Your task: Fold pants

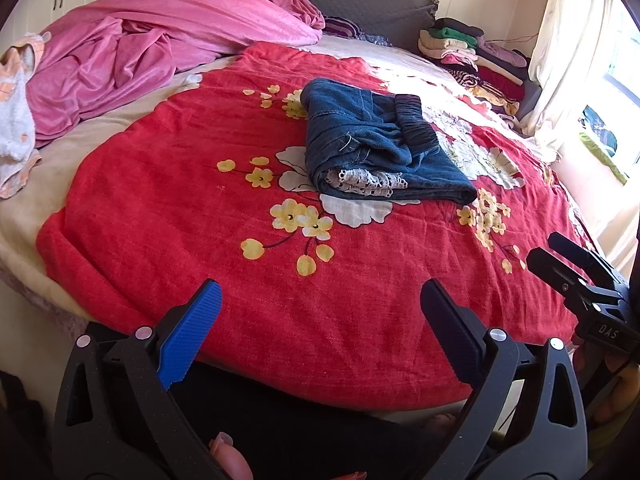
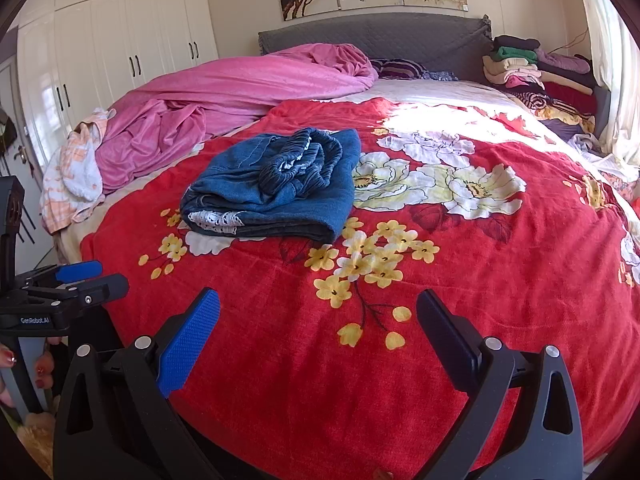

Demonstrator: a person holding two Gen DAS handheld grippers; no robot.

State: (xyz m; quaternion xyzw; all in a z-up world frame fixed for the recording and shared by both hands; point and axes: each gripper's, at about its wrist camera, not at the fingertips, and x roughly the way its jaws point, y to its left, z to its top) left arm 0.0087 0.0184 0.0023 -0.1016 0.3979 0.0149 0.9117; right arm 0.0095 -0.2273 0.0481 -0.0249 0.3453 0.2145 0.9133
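Observation:
Blue denim pants lie folded in a compact bundle on the red floral blanket, elastic waistband on top and white lace trim at the near edge. They also show in the right wrist view. My left gripper is open and empty, held over the blanket's near edge, well short of the pants. My right gripper is open and empty, also near the front edge. The right gripper shows at the right edge of the left wrist view, and the left gripper at the left of the right wrist view.
A crumpled pink blanket lies at the back left beside an orange and white cloth. Stacked folded clothes sit at the back right by the grey headboard. White wardrobes stand on the left, a curtain on the right.

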